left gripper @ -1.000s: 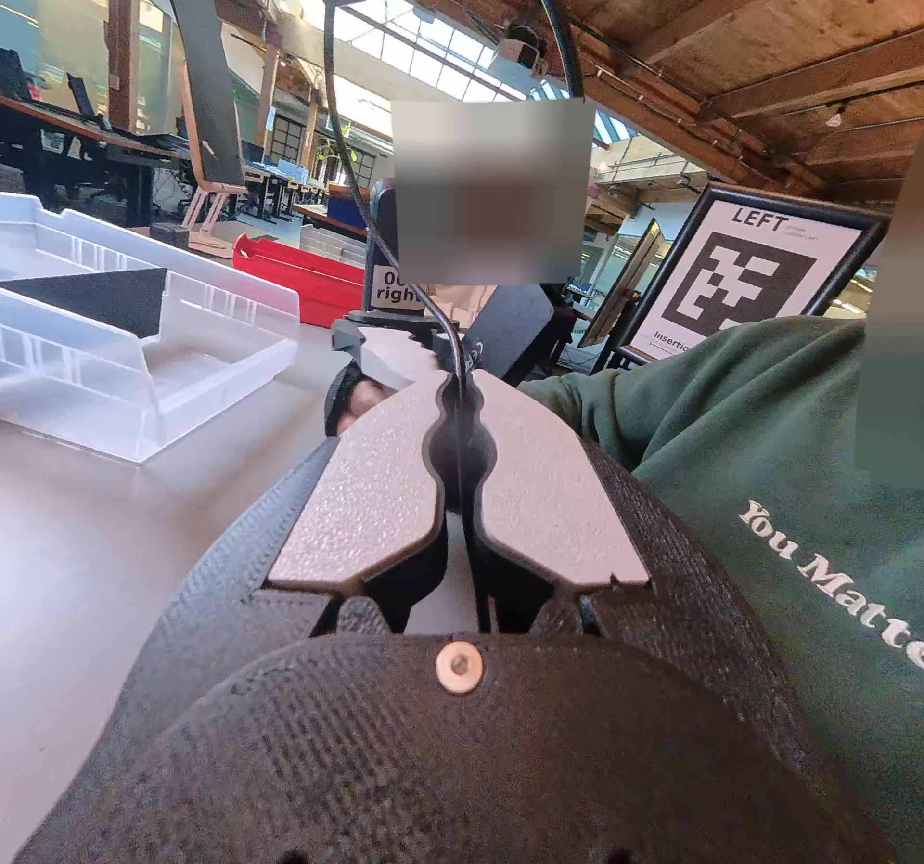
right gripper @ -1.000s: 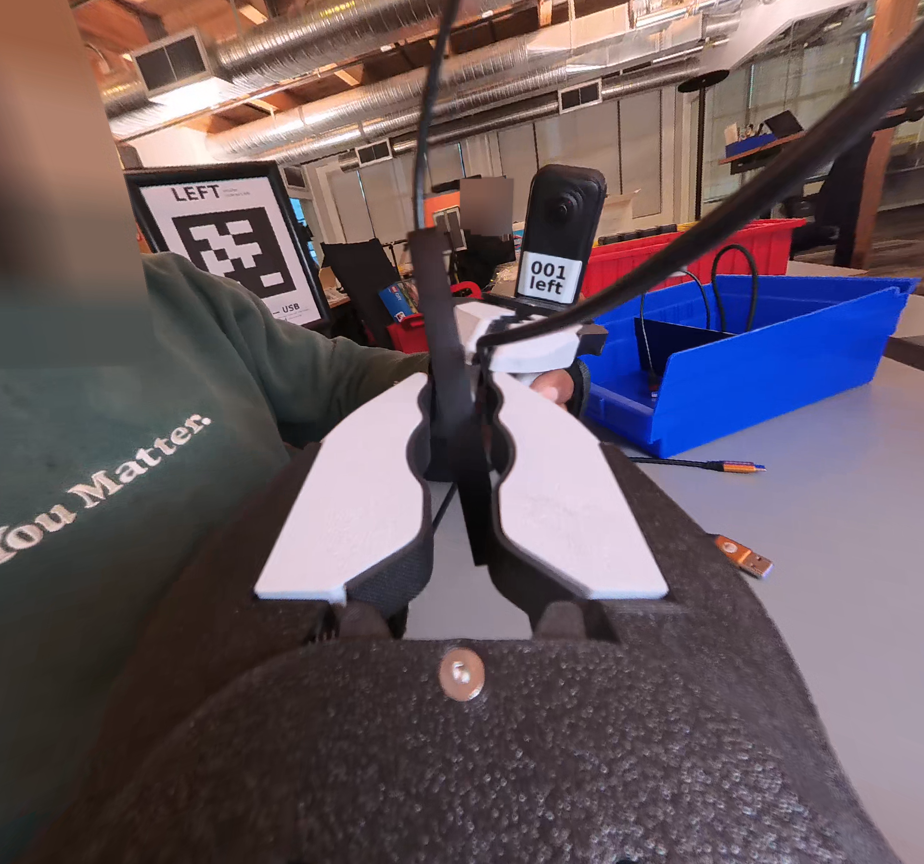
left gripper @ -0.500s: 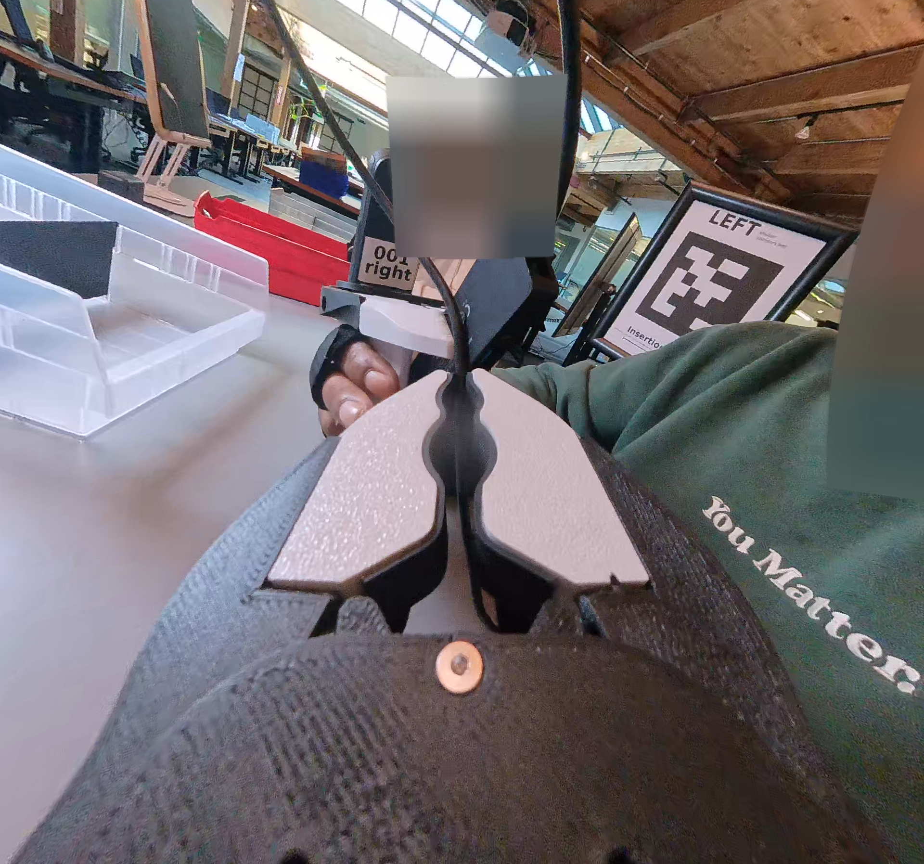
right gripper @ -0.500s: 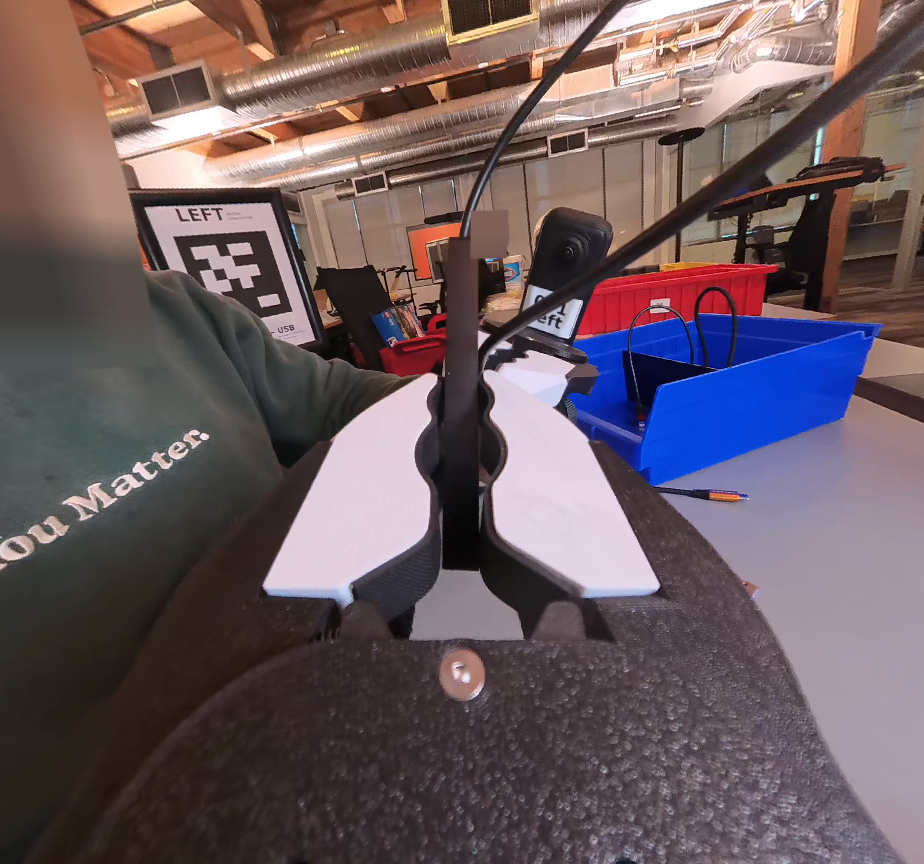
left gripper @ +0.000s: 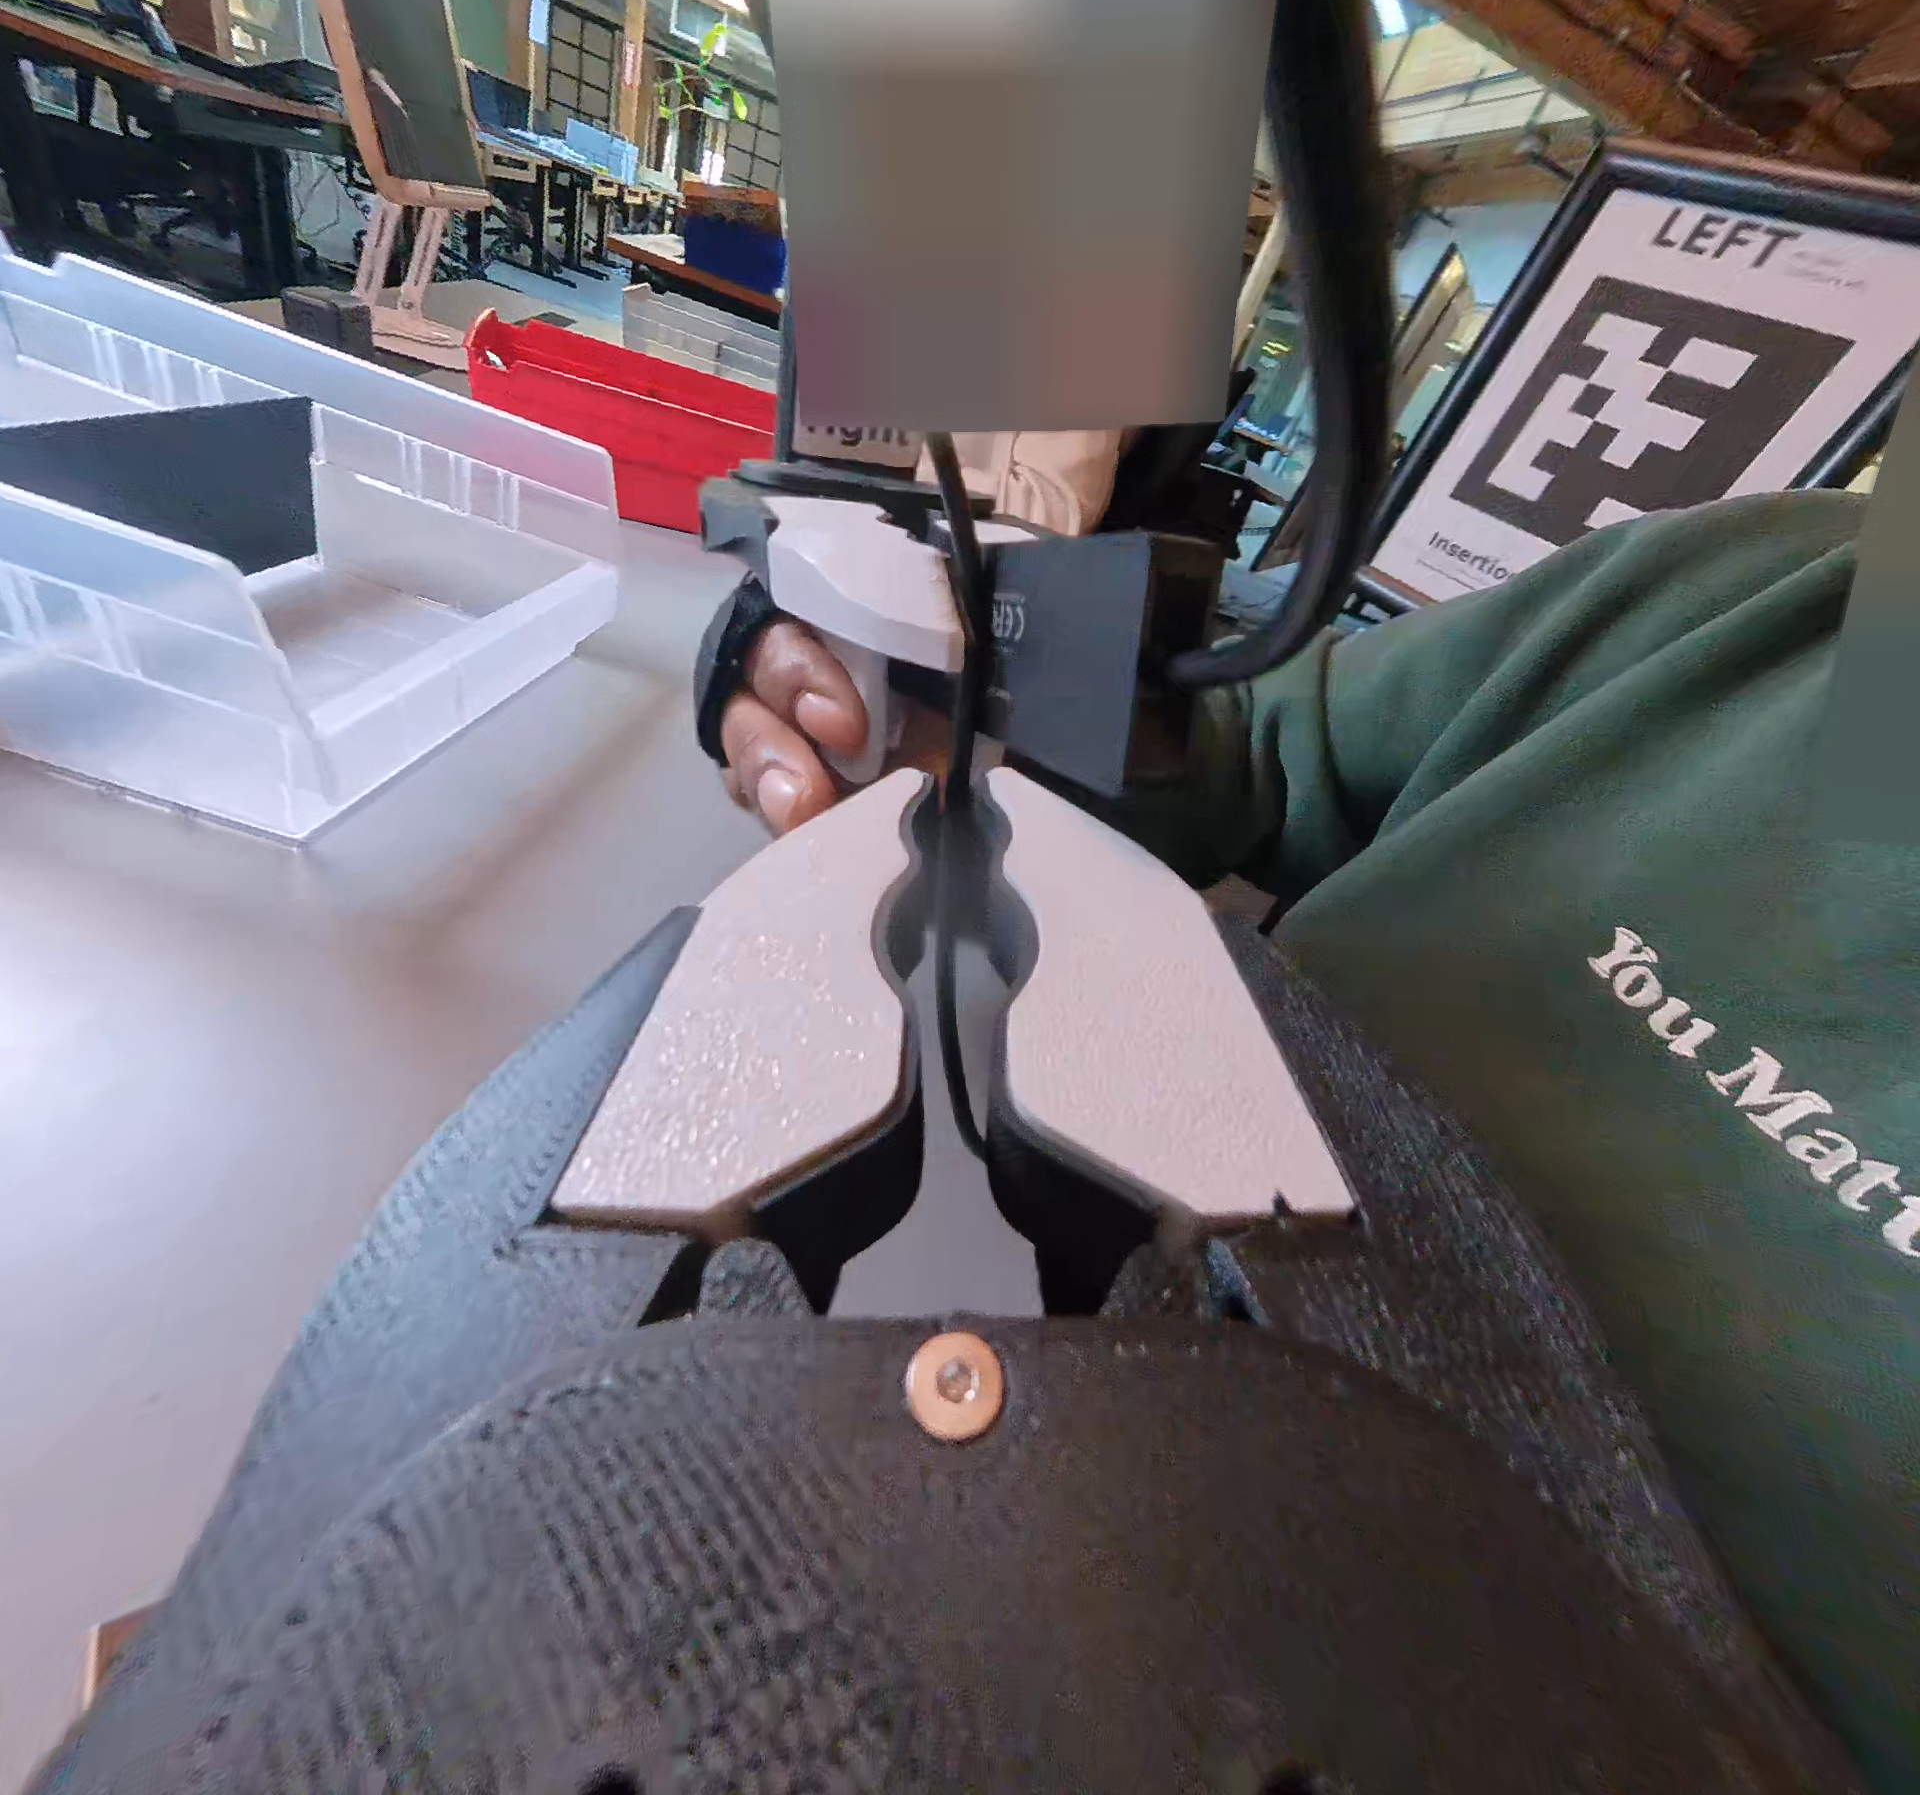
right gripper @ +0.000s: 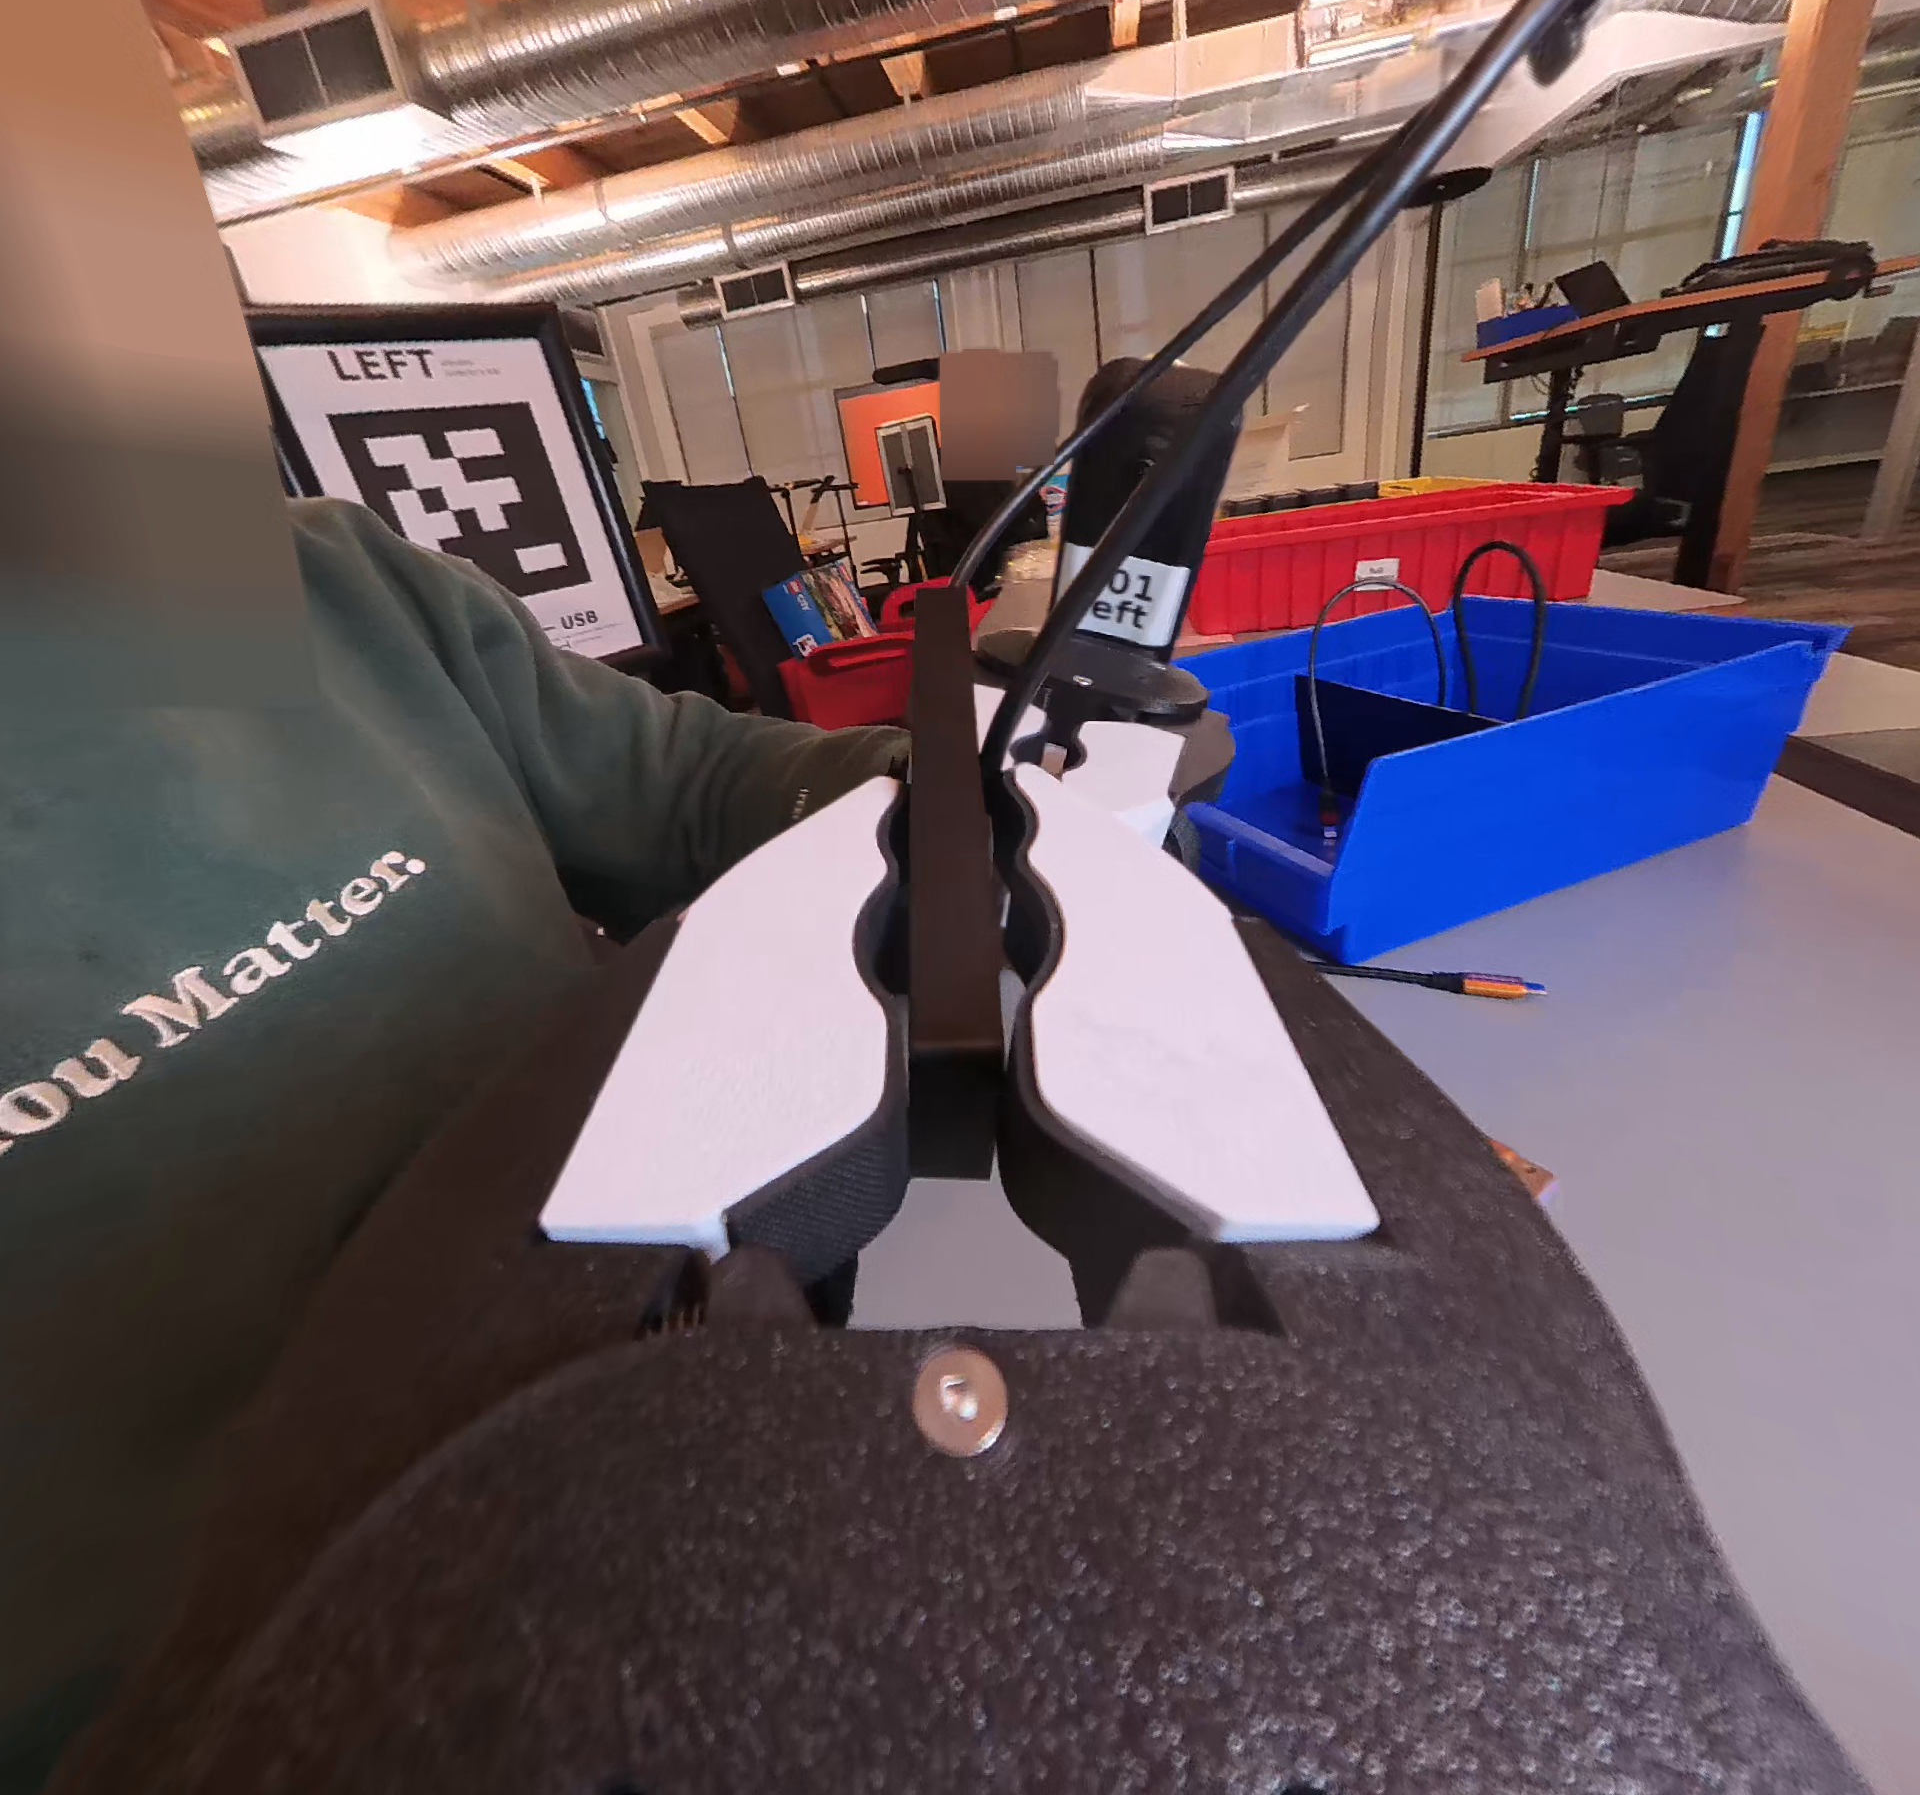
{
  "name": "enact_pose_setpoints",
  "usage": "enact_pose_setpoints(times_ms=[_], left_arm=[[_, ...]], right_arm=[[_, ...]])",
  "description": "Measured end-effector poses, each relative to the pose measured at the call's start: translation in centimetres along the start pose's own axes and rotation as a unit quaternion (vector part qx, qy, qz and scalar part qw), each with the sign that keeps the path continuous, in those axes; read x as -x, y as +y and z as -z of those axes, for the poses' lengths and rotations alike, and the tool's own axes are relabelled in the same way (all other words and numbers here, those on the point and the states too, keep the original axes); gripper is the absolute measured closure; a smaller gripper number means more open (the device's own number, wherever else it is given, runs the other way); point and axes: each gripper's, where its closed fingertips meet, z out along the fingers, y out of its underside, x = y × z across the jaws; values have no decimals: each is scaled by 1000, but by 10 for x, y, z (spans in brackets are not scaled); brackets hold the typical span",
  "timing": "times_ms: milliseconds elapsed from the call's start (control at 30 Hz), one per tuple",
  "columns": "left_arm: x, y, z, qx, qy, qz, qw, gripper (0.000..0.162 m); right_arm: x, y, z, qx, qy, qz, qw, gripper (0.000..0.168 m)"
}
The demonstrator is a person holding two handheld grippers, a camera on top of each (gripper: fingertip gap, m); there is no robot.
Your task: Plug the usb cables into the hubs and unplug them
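Gripping hub [right gripper: 951, 872] — left view shows cable [left gripper: 948, 997].

1. The left gripper [left gripper: 954, 795] now points lower and nearer the right gripper [left gripper: 862, 592]; a second ago that one sat smaller and farther off.
2. The thin black cable [left gripper: 948, 966] pinched in the left gripper now runs straight up to the black hub [left gripper: 1070, 644]; earlier it arched away toward the ceiling.
3. In the right wrist view, the hub [right gripper: 951, 810] now stands straight along the closed fingers [right gripper: 1143, 1018]; one second ago it leaned left.
4. The blue bin [right gripper: 1538, 769] now sits lower, its black divider [right gripper: 1371, 732] more exposed.
5. The clear bin [left gripper: 312, 623] sits lower and nearer the left edge.
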Motion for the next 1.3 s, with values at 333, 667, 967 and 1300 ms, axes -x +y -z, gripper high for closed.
enact_pose_setpoints(times_ms=[333, 667, 967, 1300], left_arm=[[42, -37, 53, -41, -175, -71, 981, 137], [68, -5, 53, 15, -212, -63, 975, 135], [79, 17, 51, 64, -222, -77, 970, 132], [90, 45, 44, 122, -214, -65, 967, 125]], right_arm=[[-71, -94, 71, 66, 211, 129, 967, 153], [-193, -260, 186, 118, 459, 328, 818, 153], [-312, -91, 282, 371, 510, 194, 751, 152], [-283, 22, 371, 835, 319, 33, 446, 152]])
